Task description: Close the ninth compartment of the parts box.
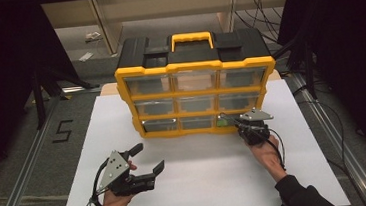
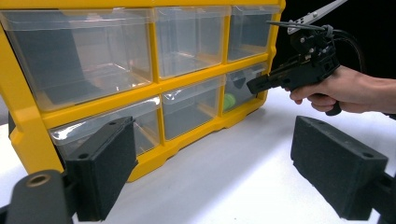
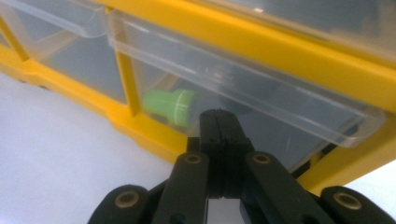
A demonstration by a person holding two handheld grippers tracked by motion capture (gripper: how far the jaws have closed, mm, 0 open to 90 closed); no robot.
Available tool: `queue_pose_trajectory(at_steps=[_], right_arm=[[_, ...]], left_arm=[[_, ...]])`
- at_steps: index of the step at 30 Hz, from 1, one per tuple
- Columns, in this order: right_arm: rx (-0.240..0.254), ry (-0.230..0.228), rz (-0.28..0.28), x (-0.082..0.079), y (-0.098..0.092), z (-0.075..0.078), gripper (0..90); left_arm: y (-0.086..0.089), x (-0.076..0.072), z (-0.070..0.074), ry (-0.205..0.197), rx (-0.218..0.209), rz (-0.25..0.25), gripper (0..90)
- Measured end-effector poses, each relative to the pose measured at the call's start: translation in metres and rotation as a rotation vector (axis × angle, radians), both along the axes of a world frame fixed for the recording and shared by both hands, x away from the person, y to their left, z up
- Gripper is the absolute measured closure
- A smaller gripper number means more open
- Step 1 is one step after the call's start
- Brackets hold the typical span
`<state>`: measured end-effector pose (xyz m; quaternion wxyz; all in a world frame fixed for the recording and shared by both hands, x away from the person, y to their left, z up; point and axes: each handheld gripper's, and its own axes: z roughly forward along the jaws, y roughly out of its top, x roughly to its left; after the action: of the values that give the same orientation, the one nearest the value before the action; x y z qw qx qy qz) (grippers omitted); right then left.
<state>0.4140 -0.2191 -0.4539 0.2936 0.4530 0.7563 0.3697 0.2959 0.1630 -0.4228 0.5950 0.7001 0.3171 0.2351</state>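
Table: grey top with metal rails along both sides and a black "5" marking at left. White board lies flat across its centre. Yellow-and-black drawer organiser stands upright on the board's far half.

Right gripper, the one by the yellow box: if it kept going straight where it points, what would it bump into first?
Probably the clear front of the bottom right drawer. The right gripper, jaws closed, points at it from very close; whether they already touch is unclear. A green thing sits inside, behind the plastic.
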Motion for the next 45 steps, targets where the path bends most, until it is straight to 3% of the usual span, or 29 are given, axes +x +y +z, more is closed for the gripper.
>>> queue_pose_trajectory(at_steps=[11, 18, 26, 45], right_arm=[[0.031, 0.018, 0.061, -0.011, -0.002, 0.008, 80.0], [0.063, 0.032, 0.102, -0.022, 0.001, 0.015, 61.5], [0.075, 0.026, 0.159, -0.036, 0.016, 0.023, 51.1], [0.139, -0.009, 0.185, -0.051, 0.020, 0.037, 34.8]], left_arm=[[0.001, 0.000, 0.001, -0.002, -0.002, 0.003, 14.1], [0.001, 0.000, 0.001, -0.001, -0.003, 0.003, 14.1], [0.001, -0.001, 0.001, -0.002, -0.005, 0.003, 14.1], [0.001, 0.000, 0.001, -0.002, -0.005, 0.001, 14.0]])
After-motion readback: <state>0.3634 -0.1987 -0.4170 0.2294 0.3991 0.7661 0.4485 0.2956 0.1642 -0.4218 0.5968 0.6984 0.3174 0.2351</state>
